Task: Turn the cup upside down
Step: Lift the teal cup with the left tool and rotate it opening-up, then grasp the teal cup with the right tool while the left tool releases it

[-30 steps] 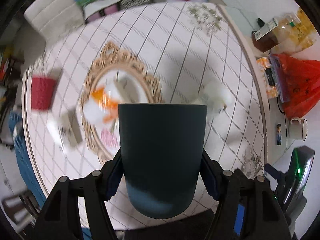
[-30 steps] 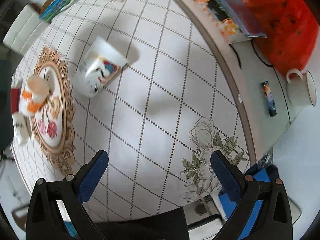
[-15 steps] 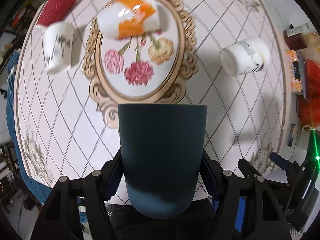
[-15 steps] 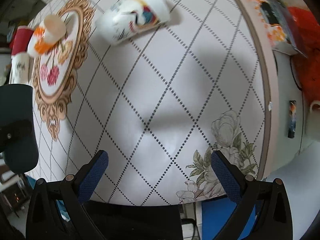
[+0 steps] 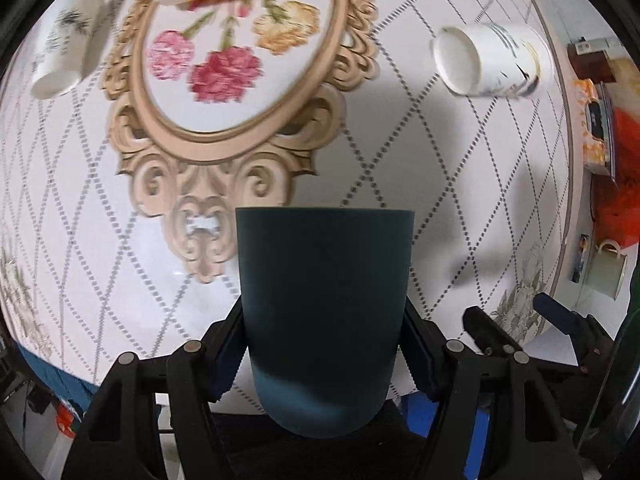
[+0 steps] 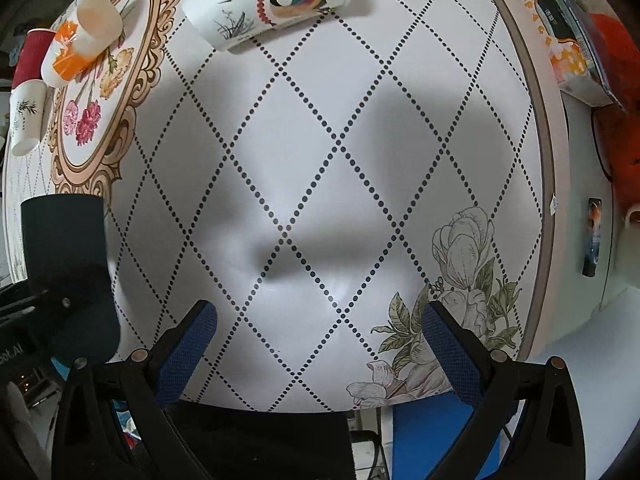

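Observation:
My left gripper [image 5: 322, 356] is shut on a dark teal cup [image 5: 324, 316]. It holds the cup above the table with the mouth pointing away from the camera, down toward the tabletop. The cup also shows at the left edge of the right wrist view [image 6: 66, 264]. My right gripper [image 6: 320, 344] is open and empty above the near part of the table.
A white crane-print cup [image 6: 268, 0] lies on its side; it also shows in the left wrist view [image 5: 488, 60]. An orange-and-white cup [image 6: 80, 44], a white cup [image 6: 26, 118] and a red cup [image 6: 34, 54] lie at the far left. A shelf [image 6: 576, 184] with an orange bag borders the table's right edge.
My left gripper has tipped further over with the teal cup and come closer to the table. The right gripper has also lowered toward the table.

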### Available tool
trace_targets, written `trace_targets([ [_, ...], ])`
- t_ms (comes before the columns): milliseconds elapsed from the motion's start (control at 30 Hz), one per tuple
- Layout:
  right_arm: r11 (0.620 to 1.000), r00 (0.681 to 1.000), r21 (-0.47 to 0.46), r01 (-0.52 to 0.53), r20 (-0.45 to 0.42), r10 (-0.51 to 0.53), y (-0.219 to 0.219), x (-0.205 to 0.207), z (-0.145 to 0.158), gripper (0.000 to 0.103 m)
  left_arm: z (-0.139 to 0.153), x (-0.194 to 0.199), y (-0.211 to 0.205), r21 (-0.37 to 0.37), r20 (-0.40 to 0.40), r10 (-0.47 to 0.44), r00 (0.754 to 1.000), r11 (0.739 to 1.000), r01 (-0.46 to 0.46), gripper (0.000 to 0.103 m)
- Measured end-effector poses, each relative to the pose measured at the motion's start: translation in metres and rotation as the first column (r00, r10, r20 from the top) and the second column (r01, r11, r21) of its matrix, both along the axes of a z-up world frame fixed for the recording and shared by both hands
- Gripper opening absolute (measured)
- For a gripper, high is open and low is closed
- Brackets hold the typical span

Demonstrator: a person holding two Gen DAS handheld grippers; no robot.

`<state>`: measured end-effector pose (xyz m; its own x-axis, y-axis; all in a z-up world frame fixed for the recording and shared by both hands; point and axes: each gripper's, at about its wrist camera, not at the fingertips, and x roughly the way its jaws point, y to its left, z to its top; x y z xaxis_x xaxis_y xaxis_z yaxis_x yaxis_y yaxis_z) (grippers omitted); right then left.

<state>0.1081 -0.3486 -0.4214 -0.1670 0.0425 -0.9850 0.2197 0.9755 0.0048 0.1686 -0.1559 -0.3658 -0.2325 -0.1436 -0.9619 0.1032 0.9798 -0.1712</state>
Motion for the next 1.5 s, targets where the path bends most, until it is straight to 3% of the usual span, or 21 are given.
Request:
trace_targets([
  [267, 0.999, 1.000, -0.032, 0.025, -0.007, -0.025, -0.013, -0.006, -0.008, 0.103, -0.021, -0.004, -0.030, 0.010, 0.015, -0.044, 0.999, 0.999, 0.044, 0.067],
  [600, 0.999, 0.999, -0.035, 0.042, -0.003, -0.042, -0.027, -0.007, -0.011, 0.103, -0.025, -0.003, -0.025, -0.037, -0.006, -0.011, 1.000, 0.999, 0.011, 0.068],
  [667, 0.999, 0.999, -0.034, 0.042, 0.001, -0.042, -0.023, -0.004, -0.007, 0.103, -0.021, -0.003, -0.023, -0.040, 0.020, -0.013, 1.000, 0.999, 0.014, 0.085],
  [733, 0.998, 0.999, -0.028, 0.049, 0.005, -0.048, -0.022, 0.004, 0.000, 0.103, -0.016, -0.001, -0.021, -0.048, 0.034, -0.014, 0.999, 0.999, 0.016, 0.093],
  [967, 0.997, 0.996, 0.026, 0.073, 0.055, -0.074, -0.017, 0.006, 0.028, 0.103, 0.026, 0.005, 0.009, -0.026, 0.140, 0.030, 0.990, 0.999, -0.027, 0.093],
  [1067, 0.992, 0.993, 0.098, 0.077, 0.077, -0.084, -0.005, 0.009, 0.038, 0.102, 0.046, 0.004, 0.035, 0.019, 0.208, 0.067, 0.976, 0.997, -0.073, 0.093],
  [1233, 0.977, 0.994, 0.205, 0.060, 0.074, -0.077, 0.031, 0.026, 0.035, 0.089, 0.048, -0.004, 0.077, 0.079, 0.231, 0.135, 0.963, 0.984, -0.157, 0.093],
  [1500, 0.977, 0.999, 0.214, 0.024, 0.036, -0.033, 0.066, 0.040, 0.019, 0.071, 0.018, -0.018, 0.117, 0.116, 0.171, 0.223, 0.960, 0.963, -0.244, 0.093],
])
